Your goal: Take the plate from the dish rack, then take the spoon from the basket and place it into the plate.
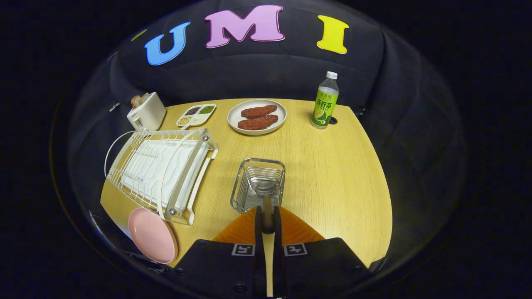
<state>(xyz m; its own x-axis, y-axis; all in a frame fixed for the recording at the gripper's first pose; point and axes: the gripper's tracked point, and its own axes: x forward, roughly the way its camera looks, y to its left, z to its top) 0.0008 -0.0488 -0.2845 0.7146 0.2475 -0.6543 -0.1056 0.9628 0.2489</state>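
Nearest us, our gripper (268, 220) has its fingers drawn narrow, pinching the spoon (266, 195) by the top of its handle; both fingers press on it from either side. The spoon's bowl hangs just ahead, inside the wire basket (258, 182) at twelve o'clock from the fingertips, so we judge the spoon gripped but not yet clear of the basket.

We read the spoon as light, stiff metal with a smooth, slippery handle. A pinch across the flat of the handle, as we have it, should keep it from twisting; gripped on the narrow edges it could swivel.

At about eight o'clock from the fingers lies the pink plate (151, 234), already off the rack and resting at the table's near corner, just beside the rack's near end. It looks hard and breakable, so we would set the spoon in gently.

The white rack (160, 170) sits at ten o'clock. Further off stand a toaster (146, 111), a divided tray (196, 115), a plate of meat (257, 116) at twelve, and a bottle (325, 101) at one.
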